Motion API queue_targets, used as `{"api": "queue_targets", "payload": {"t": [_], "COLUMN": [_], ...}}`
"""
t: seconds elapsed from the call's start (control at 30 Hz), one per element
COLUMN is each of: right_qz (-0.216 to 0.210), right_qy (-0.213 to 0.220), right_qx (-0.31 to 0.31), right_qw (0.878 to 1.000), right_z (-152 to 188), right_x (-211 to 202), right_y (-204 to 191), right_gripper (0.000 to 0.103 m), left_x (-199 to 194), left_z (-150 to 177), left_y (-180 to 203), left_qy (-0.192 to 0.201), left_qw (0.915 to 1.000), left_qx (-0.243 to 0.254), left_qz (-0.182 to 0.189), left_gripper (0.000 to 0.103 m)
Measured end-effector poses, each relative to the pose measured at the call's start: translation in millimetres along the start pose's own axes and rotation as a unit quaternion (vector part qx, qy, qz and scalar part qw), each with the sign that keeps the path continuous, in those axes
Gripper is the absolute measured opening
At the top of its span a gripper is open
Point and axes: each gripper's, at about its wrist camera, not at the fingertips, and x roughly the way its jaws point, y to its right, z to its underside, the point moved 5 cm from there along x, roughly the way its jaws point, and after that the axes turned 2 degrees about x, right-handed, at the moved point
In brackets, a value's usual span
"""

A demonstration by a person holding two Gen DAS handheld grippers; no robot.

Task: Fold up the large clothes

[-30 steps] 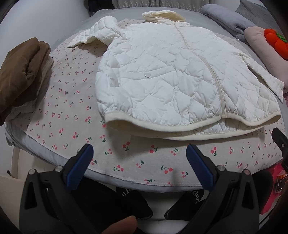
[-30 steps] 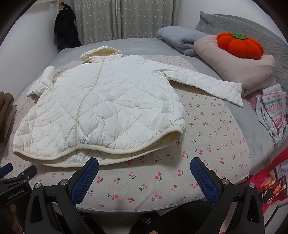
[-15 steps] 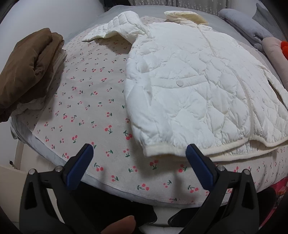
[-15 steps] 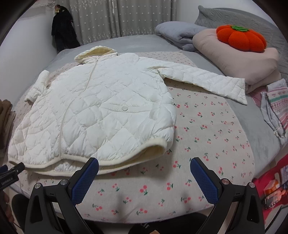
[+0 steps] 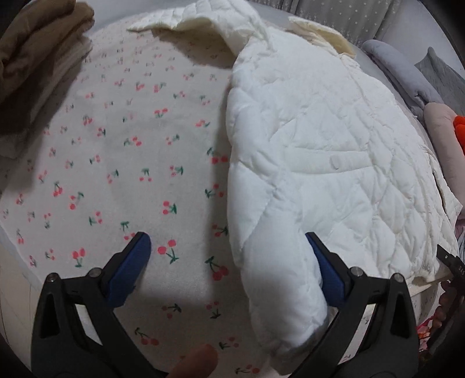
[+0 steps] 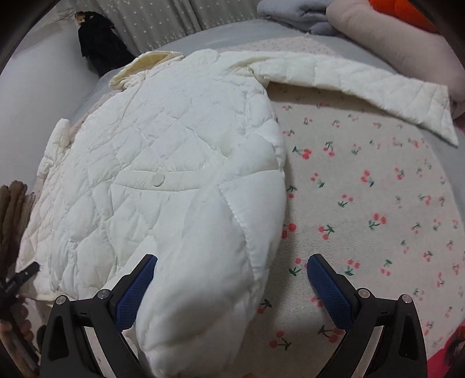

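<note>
I see the bed [image 5: 122, 162] under its cherry-print sheet filling most of both wrist views. The white quilted jacket [image 5: 334, 151] lies flat on it, front up, hood [image 6: 145, 68] toward twelve o'clock. In the left wrist view the jacket takes the two o'clock half; in the right wrist view it takes the ten o'clock half. Its long sleeve [image 6: 363, 81] stretches flat toward two o'clock in the right view; the other sleeve [image 5: 203, 17] sits bunched near twelve o'clock in the left view.

At ten o'clock in the left view I see a brown folded garment [image 5: 37, 46] at the bed's edge. A pink pillow [image 6: 386, 32] and a grey blanket [image 6: 290, 11] sit at one o'clock in the right view, with a dark garment [image 6: 98, 46] hanging near the curtain at eleven.

My left claw [image 5: 228, 261] is spread wide, the jacket's lower corner lying between its fingers against the right pad. My right claw [image 6: 232, 279] is likewise released, with the opposite hem corner bulging between its fingers beside the left pad.
</note>
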Motion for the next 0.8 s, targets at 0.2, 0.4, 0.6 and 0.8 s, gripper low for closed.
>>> {"api": "queue_targets", "payload": {"t": [0.2, 0.4, 0.6, 0.8], "right_qz": [-0.008, -0.029, -0.131, -0.111], "right_qy": [0.015, 0.033, 0.043, 0.088], "right_qx": [-0.021, -0.006, 0.049, 0.081], "right_qw": [1.000, 0.999, 0.989, 0.987], "right_z": [7, 10, 16, 36], "right_x": [-1, -12, -26, -55], "right_y": [1, 9, 24, 33], "right_gripper": [0.103, 0.099, 0.018, 0.011], "left_x": [5, -1, -15, -15], "left_z": [11, 6, 8, -4], "left_y": [10, 3, 24, 50], "left_qy": [0.066, 0.040, 0.049, 0.062], "left_qw": [0.9957, 0.9976, 0.9933, 0.9886], "left_qx": [0.062, 0.055, 0.080, 0.126], "left_qz": [-0.022, 0.008, 0.067, 0.053], "left_gripper": [0.103, 0.102, 0.019, 0.012]}}
